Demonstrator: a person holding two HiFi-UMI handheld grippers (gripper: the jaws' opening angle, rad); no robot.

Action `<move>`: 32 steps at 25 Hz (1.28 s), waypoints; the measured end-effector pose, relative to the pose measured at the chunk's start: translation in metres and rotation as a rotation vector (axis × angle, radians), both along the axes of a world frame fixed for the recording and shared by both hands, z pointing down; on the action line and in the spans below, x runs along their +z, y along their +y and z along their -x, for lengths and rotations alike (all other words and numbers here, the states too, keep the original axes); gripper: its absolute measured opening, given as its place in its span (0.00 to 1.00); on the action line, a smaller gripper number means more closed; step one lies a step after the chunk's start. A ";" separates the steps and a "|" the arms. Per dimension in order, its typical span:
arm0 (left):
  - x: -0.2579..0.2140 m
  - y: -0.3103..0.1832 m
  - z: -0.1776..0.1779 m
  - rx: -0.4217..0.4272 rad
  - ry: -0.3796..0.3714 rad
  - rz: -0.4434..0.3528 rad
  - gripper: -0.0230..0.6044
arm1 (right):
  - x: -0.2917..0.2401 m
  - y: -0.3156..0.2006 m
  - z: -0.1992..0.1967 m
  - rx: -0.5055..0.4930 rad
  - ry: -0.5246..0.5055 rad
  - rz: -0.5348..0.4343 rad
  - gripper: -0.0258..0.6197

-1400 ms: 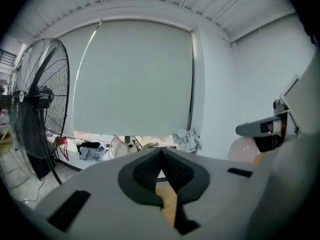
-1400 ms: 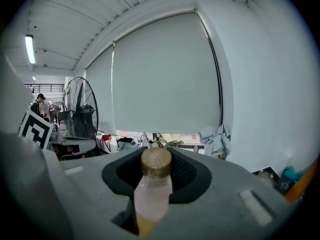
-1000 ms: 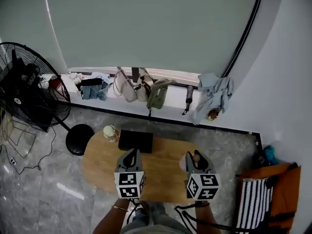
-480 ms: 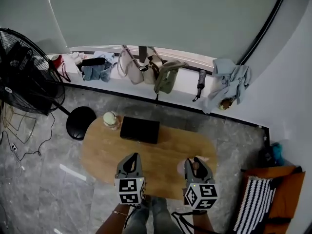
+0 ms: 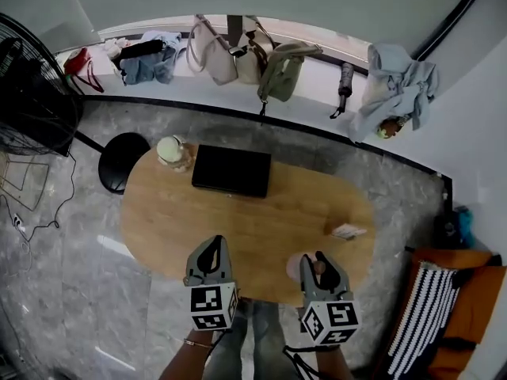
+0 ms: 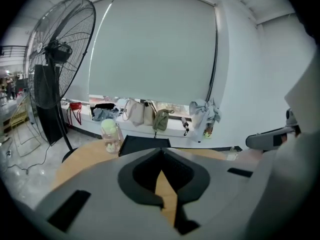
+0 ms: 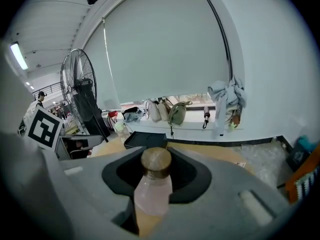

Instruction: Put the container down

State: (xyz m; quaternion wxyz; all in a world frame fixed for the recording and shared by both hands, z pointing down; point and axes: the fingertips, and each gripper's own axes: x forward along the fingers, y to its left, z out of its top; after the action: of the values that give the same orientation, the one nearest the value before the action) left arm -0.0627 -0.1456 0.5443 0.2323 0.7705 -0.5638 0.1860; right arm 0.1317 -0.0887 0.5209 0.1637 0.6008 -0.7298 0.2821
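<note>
The container is a pale pink bottle [image 7: 153,190] with a brown cap [image 7: 156,162]. It stands upright between the jaws of my right gripper [image 7: 155,181], which is shut on its body. In the head view that gripper [image 5: 315,266] hangs with the bottle [image 5: 296,265] over the near right edge of the oval wooden table [image 5: 238,220]. My left gripper [image 5: 211,252] is beside it to the left, over the table's near edge. Its jaws meet at the tips with nothing between them [image 6: 161,156].
A black flat case [image 5: 231,171] and a clear jar with a pale green lid [image 5: 172,152] sit on the table's far side. A small card [image 5: 347,230] lies at its right end. A standing fan [image 5: 32,93] is at left, bags [image 5: 238,54] line the sill, and a striped bag [image 5: 432,315] is at right.
Both grippers have come down together toward the table's near edge, the bottle still held in the right one. The head view has tipped down, so more of the table shows.
</note>
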 end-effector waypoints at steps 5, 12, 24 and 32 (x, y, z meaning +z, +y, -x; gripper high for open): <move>0.050 0.014 0.012 -0.015 -0.002 0.044 0.03 | 0.048 0.015 0.008 0.007 -0.003 0.047 0.23; 0.084 0.018 0.025 -0.021 -0.011 0.067 0.03 | 0.086 0.017 0.015 0.021 0.002 0.071 0.23; 0.098 0.005 0.020 -0.005 -0.016 0.078 0.03 | 0.115 -0.002 0.015 -0.005 0.032 0.095 0.23; 0.110 0.001 0.018 -0.010 -0.013 0.103 0.03 | 0.133 -0.029 0.002 0.024 0.025 0.102 0.23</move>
State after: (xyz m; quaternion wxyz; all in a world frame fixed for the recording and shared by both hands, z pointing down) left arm -0.0811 -0.1448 0.6539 0.2688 0.7535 -0.5588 0.2184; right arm 0.1296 -0.1174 0.6539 0.2000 0.6040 -0.7050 0.3134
